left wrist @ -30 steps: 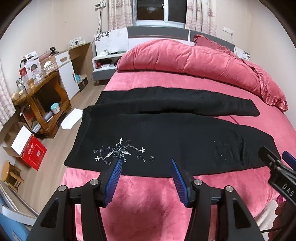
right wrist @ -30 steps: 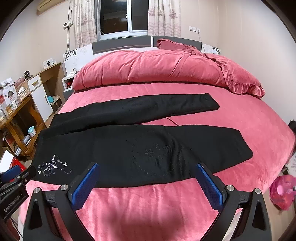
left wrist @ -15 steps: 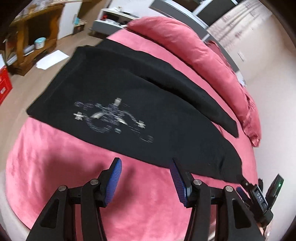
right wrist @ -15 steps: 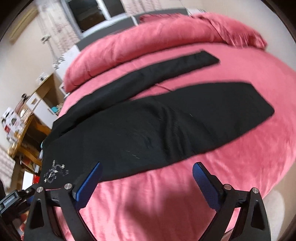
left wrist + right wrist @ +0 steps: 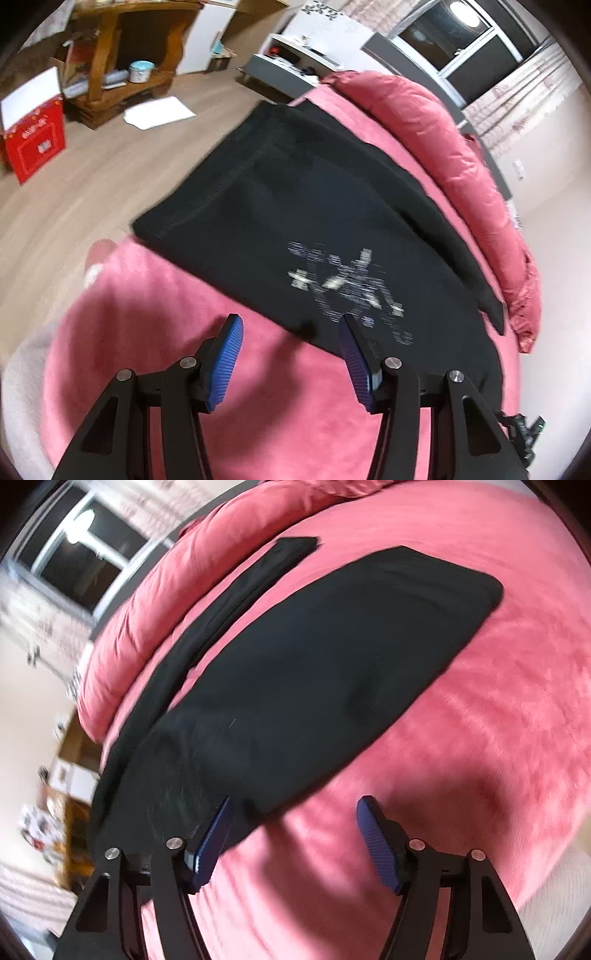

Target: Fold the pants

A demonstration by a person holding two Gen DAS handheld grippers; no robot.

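Observation:
Black pants [image 5: 295, 206] lie spread flat on the pink bed [image 5: 155, 314], with a white embroidered flower [image 5: 347, 284] near the waist. My left gripper [image 5: 291, 325] is open and hovers low over the near hem by the waist; the cloth's edge sits between its blue pads [image 5: 225, 362], untouched. In the right wrist view the near leg [image 5: 314, 672] and the far leg [image 5: 236, 602] stretch away. My right gripper [image 5: 295, 805] is closing, and the near leg's edge lies between its fingers [image 5: 376, 842] without being pinched.
A bunched pink quilt [image 5: 443, 140] lies along the head of the bed. Left of the bed are wooden floor, a wooden desk [image 5: 122, 48], a red box [image 5: 35, 144], white paper [image 5: 159, 112] and a grey nightstand [image 5: 284, 70]. A window [image 5: 85, 565] is behind.
Both grippers have dropped toward the near edge of the pants and rolled, tilting the views. The right gripper's jaws have narrowed. The left one now sits nearer the waist end.

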